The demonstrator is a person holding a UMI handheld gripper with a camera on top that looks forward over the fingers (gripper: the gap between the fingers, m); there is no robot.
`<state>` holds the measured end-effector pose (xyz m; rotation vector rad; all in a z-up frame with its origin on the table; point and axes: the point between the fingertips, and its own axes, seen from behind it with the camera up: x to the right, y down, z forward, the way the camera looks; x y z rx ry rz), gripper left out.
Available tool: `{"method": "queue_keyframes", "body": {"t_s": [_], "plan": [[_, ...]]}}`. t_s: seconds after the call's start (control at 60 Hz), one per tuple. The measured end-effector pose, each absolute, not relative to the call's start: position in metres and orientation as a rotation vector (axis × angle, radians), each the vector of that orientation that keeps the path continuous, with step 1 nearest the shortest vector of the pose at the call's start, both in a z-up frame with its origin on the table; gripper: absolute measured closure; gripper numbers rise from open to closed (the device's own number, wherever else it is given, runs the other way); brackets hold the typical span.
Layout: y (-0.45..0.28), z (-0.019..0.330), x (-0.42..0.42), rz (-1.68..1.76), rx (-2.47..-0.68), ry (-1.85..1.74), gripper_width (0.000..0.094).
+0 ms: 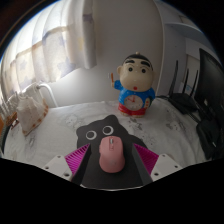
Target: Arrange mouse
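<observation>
A pink computer mouse [112, 153] lies on a black mat [121, 128] with ears and a cartoon face printed on it. The mat sits on a white patterned cloth. My gripper [111, 160] is low over the mat, and the mouse stands between its two fingers. The magenta pads [79, 158] flank the mouse with a narrow dark gap on each side, so the fingers are open around it. The mouse rests on the mat with its front end pointing away from me.
A cartoon boy doll [133, 84] in a blue outfit stands upright beyond the mat against the wall. A pale stuffed item [30, 106] lies to the left. Dark objects [187, 104] sit at the right. White cloth [60, 125] covers the surface.
</observation>
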<state>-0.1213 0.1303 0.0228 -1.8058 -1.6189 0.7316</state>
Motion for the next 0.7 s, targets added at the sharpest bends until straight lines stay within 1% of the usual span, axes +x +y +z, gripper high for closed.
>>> {"method": "queue_keyframes", "body": {"t_s": [0.1,0.233,0.35,0.467,0.7], "plan": [[0.123,0.069,-0.079,0.714,-1.778,-1.669,0.0096],[0.118,0.129,-0.005,0.683,-1.809,-1.686,0.0096],[0.114,0.165,0.045,0.674,-1.799,-1.709,0.0091],[0.111,0.181,0.073,0.682,-1.820,-1.698,0.0092],[0.106,0.178,0.086,0.670,-1.811,-1.704,0.0089]]}}
